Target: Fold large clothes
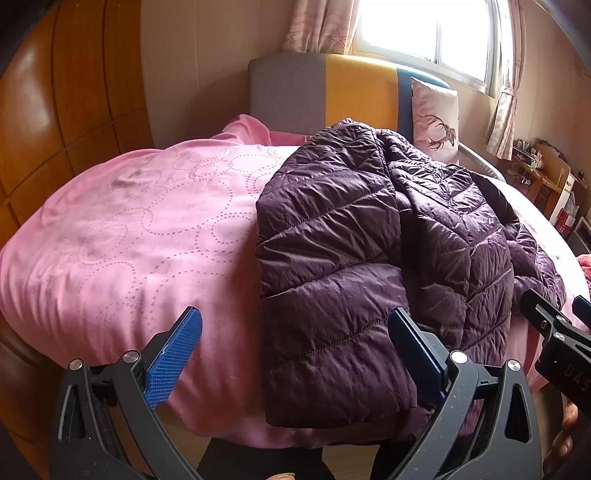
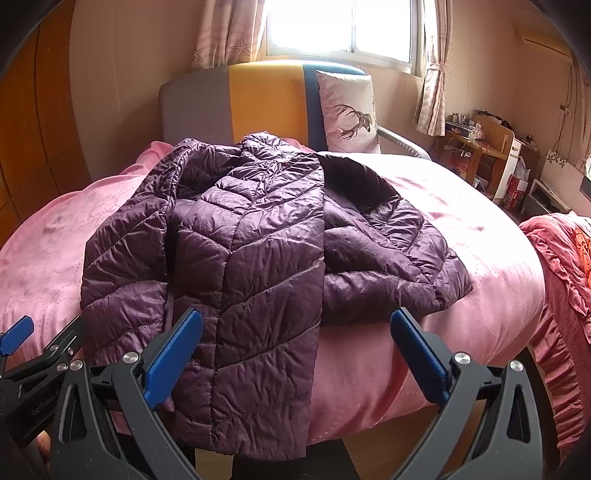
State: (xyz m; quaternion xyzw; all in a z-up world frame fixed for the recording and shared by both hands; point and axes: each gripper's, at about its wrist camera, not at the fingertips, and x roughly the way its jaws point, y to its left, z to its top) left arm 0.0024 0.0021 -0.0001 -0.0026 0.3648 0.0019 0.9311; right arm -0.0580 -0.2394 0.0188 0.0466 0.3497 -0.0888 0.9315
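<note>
Fingers of the left gripper and right gripper are gaping wide, gripping nothing, while the purple puffer jacket is lying half-folded on the pink bed.

Bed with pink cover. At its head: grey, yellow and blue headboard, deer-print pillow. Window above headboard. Wooden desk right of bed.
</note>
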